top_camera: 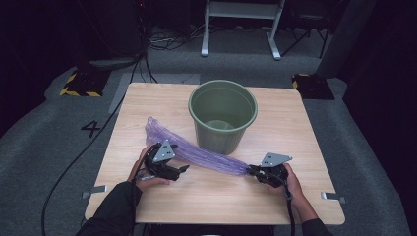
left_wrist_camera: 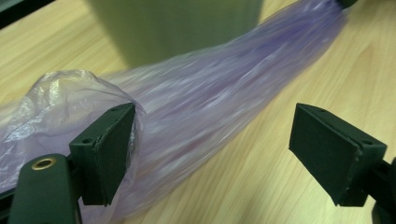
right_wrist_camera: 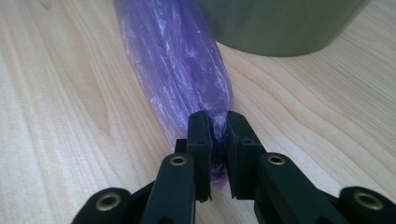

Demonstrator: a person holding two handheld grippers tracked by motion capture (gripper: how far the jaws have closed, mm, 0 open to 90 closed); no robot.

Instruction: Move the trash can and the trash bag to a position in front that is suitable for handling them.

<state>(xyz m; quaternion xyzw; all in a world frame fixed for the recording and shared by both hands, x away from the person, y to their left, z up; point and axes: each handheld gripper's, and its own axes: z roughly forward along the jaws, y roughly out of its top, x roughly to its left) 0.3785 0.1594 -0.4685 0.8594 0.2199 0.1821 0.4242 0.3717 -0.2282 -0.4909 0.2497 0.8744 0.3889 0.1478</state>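
Lying slantwise across the wooden table point(top_camera: 147, 196), the purple plastic bag point(top_camera: 196, 152) stretches from the left gripper point(top_camera: 181, 168) past the foot of the green bucket point(top_camera: 223, 115) to the right gripper point(top_camera: 252, 170). The left gripper's jaws stand wide apart, one pad point(left_wrist_camera: 109, 149) brushing the bag's loose end without gripping it. The right gripper's jaws are pinched tight on the bag's bunched end.
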